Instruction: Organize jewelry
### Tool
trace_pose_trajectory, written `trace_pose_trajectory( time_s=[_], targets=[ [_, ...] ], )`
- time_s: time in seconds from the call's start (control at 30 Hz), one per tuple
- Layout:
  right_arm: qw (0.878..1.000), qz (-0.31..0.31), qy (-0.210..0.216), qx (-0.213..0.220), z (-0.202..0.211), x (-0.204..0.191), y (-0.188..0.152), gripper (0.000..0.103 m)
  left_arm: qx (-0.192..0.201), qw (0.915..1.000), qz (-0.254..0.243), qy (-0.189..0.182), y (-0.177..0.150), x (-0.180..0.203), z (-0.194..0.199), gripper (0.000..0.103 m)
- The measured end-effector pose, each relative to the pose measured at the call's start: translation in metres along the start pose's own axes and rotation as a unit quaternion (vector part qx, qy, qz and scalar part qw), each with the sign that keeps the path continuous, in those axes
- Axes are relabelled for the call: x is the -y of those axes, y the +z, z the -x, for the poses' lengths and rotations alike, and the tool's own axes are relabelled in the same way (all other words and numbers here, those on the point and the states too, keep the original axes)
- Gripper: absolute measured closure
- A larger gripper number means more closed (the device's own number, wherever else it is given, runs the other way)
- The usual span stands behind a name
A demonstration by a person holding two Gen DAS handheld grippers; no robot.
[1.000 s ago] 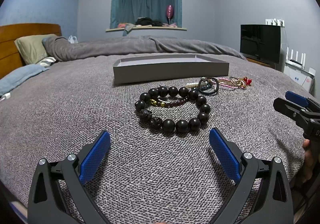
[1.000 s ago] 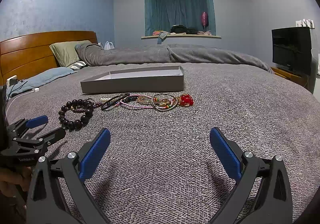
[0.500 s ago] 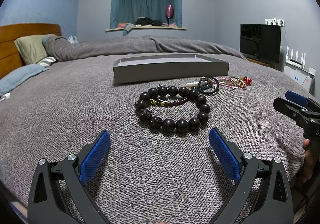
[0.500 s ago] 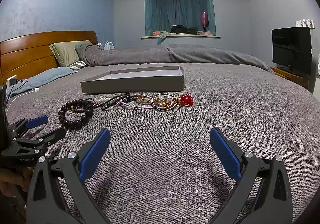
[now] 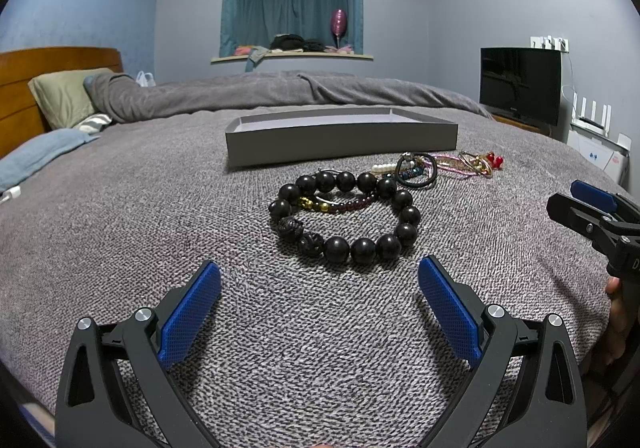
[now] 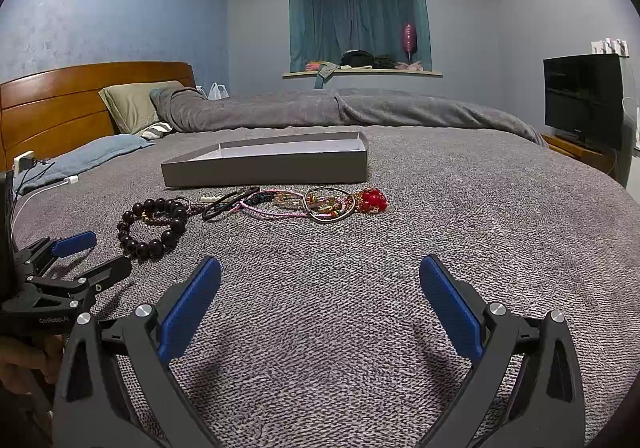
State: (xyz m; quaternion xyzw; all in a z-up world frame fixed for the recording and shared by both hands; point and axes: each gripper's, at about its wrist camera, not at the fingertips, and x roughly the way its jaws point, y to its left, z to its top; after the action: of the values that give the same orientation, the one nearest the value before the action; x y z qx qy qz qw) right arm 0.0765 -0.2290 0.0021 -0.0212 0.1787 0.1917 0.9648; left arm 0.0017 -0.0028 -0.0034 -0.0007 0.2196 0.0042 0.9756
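A bracelet of large black beads (image 5: 344,216) lies on the grey bedspread just beyond my open, empty left gripper (image 5: 319,280); it also shows in the right wrist view (image 6: 154,222). A thin dark-red bead bracelet (image 5: 340,204) lies inside it. Black hair ties (image 5: 416,168), pink cords (image 6: 276,206), metal bangles (image 6: 326,204) and a red bead cluster (image 6: 372,201) lie in a row in front of a shallow grey box (image 5: 340,136), which is empty. My right gripper (image 6: 320,288) is open and empty, well short of the bangles.
The bed's rolled grey duvet (image 5: 280,90) and pillows (image 6: 136,106) lie behind the box. A wooden headboard (image 6: 60,100) is at left, a TV (image 6: 582,100) at right. A charger cable (image 6: 48,188) lies at the bed's left edge.
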Motion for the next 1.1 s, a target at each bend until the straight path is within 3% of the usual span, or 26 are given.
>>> trace_pose_trajectory(
  time_s=[0.5, 0.7, 1.1],
  targets=[
    [1.0, -0.026, 0.008, -0.008, 0.0, 0.01, 0.004, 0.005, -0.002, 0.9997, -0.002, -0.024, 0.012, -0.006, 0.005, 0.005],
    [1.0, -0.006, 0.004, -0.019, -0.001, 0.001, 0.006, 0.005, -0.041, 0.9982, 0.017, -0.04, 0.028, -0.02, 0.002, 0.005],
    [0.999, -0.007, 0.012, -0.048, -0.01, 0.007, 0.024, 0.005, -0.109, 0.9925, -0.005, -0.054, 0.041, -0.021, -0.028, 0.007]
  ],
)
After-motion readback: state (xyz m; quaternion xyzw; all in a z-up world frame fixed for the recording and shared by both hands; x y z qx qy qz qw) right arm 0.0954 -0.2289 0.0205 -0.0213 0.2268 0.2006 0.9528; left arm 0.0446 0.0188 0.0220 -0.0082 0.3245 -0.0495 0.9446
